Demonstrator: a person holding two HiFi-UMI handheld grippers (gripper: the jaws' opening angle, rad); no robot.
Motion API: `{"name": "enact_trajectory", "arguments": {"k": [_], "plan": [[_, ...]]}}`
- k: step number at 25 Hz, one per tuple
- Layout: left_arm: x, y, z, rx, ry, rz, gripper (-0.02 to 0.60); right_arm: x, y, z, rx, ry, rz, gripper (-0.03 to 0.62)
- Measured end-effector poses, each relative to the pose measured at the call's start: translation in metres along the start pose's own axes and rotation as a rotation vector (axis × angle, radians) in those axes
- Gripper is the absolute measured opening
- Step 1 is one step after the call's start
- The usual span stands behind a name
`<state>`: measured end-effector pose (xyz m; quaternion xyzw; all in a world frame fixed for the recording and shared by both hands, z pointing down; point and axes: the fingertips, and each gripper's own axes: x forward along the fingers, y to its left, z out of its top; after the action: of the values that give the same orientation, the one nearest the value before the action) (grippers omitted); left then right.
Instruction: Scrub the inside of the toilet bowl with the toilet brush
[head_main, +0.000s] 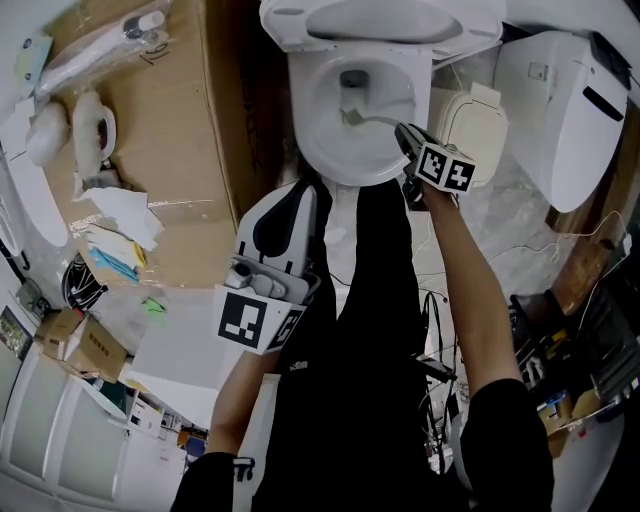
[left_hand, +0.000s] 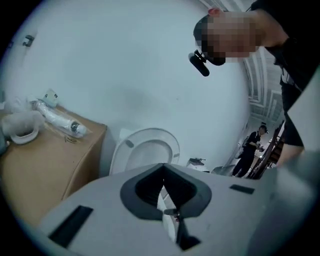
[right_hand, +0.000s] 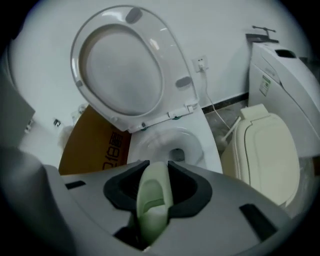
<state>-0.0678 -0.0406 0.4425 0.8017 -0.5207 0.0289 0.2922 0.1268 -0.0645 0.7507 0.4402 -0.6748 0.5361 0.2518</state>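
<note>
The white toilet bowl (head_main: 350, 120) stands at the top centre of the head view, its lid (right_hand: 122, 65) raised. My right gripper (head_main: 405, 135) hovers over the bowl's right rim, shut on the pale green handle of the toilet brush (right_hand: 154, 200). The brush shaft reaches left into the bowl, and its head (head_main: 352, 116) is down near the drain. My left gripper (head_main: 303, 192) is held just in front of the bowl's near rim, shut with nothing between its jaws. In the left gripper view the toilet (left_hand: 145, 150) shows beyond the closed jaws.
A tall cardboard box (head_main: 170, 150) stands left of the toilet, with packaged parts on top. A cream seat unit (head_main: 475, 125) and a second white toilet (head_main: 570, 100) stand at the right. Cables and clutter cover the floor. Another person (left_hand: 252, 145) stands far off.
</note>
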Motion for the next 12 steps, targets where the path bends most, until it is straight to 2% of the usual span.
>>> {"name": "enact_trajectory", "arguments": {"k": [9,12], "plan": [[0.018,-0.008,-0.007,-0.011,-0.001,0.012,0.009,-0.005,0.019,0.001,-0.584,0.177,0.080,0.123],[0.022,-0.009,-0.006,-0.012,-0.007,0.022,0.009,-0.002,0.027,0.002,-0.745,0.209,0.105,0.123]]}}
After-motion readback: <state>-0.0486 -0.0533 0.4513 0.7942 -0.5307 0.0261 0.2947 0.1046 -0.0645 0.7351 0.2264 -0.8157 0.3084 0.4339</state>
